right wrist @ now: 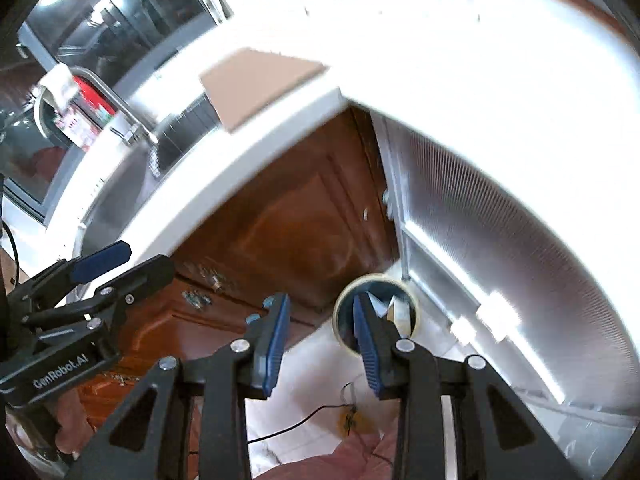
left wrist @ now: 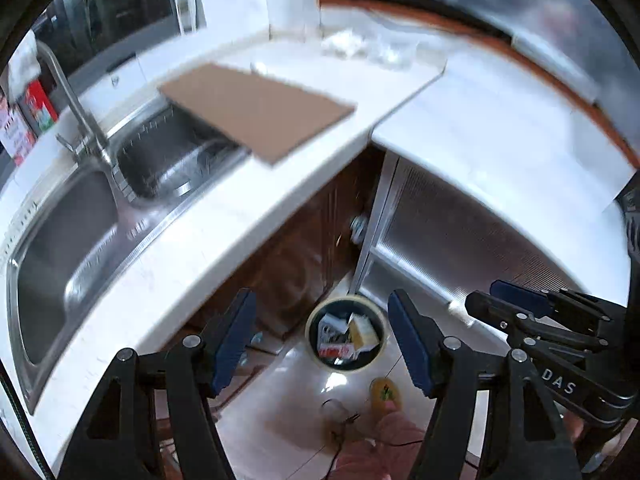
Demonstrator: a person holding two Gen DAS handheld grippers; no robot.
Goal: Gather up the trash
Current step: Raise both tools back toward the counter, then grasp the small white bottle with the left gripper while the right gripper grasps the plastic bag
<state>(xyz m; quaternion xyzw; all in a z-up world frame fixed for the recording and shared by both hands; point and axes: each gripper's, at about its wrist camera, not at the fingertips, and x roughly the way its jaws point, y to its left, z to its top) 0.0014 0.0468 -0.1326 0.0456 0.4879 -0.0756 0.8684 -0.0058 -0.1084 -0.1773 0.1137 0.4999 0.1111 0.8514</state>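
Note:
A round trash bin (left wrist: 346, 334) stands on the floor below the counter corner, holding several paper and packaging scraps. It also shows in the right wrist view (right wrist: 402, 314), partly behind one finger. My left gripper (left wrist: 322, 344) is open and empty, held high above the bin. My right gripper (right wrist: 320, 344) is open and empty, also above the bin; it shows at the right of the left wrist view (left wrist: 516, 300). A brown cardboard sheet (left wrist: 256, 110) lies on the counter, overhanging the sink. Crumpled clear plastic (left wrist: 360, 46) lies at the counter's back.
A double steel sink (left wrist: 80, 220) with a faucet (left wrist: 78, 108) fills the left. The white counter (left wrist: 224, 216) turns a corner to the right. Brown cabinet doors (right wrist: 288, 216) stand below. A foot in a yellow slipper (left wrist: 384, 394) and a thin cable (right wrist: 288, 426) are on the floor.

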